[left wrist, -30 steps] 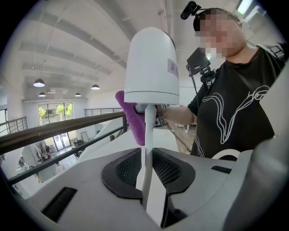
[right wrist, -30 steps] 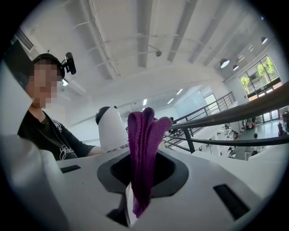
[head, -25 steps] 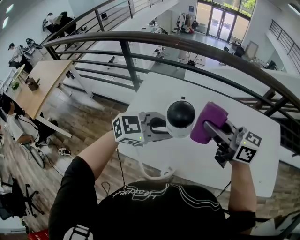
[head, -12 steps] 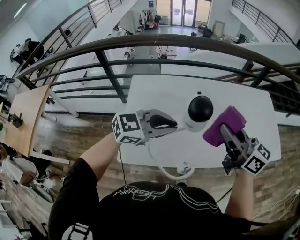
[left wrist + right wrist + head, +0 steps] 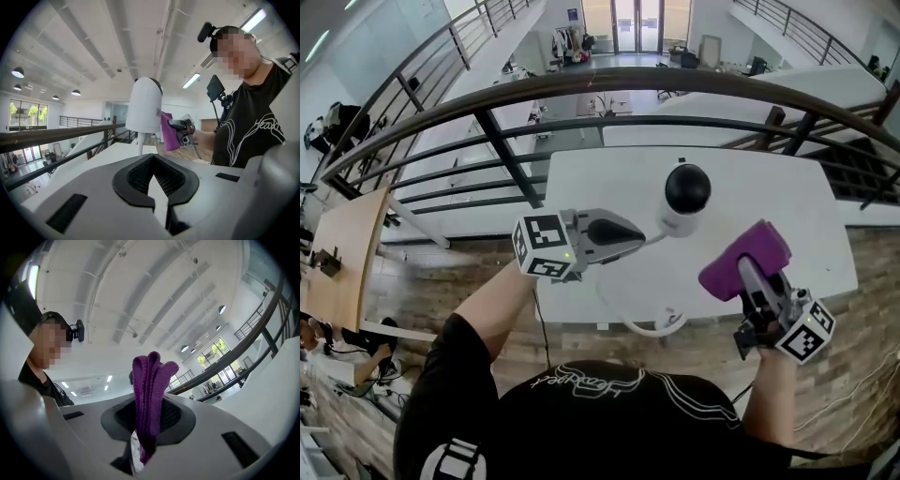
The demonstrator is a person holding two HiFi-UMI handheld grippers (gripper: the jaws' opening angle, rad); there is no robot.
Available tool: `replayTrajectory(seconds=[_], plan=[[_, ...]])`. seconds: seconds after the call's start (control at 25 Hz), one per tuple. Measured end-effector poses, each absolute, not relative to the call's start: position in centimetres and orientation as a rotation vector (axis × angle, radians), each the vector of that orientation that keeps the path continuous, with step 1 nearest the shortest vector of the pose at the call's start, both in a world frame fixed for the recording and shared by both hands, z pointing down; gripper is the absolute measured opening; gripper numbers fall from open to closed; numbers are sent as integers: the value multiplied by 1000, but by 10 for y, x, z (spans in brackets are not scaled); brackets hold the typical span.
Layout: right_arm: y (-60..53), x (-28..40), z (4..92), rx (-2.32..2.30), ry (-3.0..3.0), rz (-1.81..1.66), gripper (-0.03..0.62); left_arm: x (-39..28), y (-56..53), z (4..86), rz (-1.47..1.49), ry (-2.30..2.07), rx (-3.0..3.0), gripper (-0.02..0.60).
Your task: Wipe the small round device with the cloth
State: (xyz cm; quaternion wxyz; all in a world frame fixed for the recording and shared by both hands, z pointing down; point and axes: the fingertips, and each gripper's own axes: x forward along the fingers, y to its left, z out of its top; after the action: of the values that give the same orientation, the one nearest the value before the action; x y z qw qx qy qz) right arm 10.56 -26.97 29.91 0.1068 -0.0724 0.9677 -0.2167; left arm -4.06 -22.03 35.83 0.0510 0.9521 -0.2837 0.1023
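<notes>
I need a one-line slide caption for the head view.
Right tool holds a purple cloth a little away from the small round device; left tool is shut and empty.

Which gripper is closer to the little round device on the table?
Left. The left gripper points at the device from close by, on its left; the right gripper, clamping the purple cloth, is farther off, to its lower right.

cloth (image 5: 168, 136): 1 edge hidden behind device (image 5: 144, 105) | railing (image 5: 581, 84): ends cut off
</notes>
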Motion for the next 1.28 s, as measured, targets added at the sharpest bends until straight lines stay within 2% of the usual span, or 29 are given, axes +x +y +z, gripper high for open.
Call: replayTrajectory(seconds=[0.28, 0.8, 1.28], plan=[[-243, 107, 318, -241, 2834, -626, 61, -42, -216, 370, 322, -806, 2929, 6], [-206, 61, 261, -815, 2576, -435, 61, -61, -227, 375, 265, -383, 3008, 6], [-194, 35, 241, -879, 2283, -455, 61, -67, -246, 372, 172, -442, 2946, 6]])
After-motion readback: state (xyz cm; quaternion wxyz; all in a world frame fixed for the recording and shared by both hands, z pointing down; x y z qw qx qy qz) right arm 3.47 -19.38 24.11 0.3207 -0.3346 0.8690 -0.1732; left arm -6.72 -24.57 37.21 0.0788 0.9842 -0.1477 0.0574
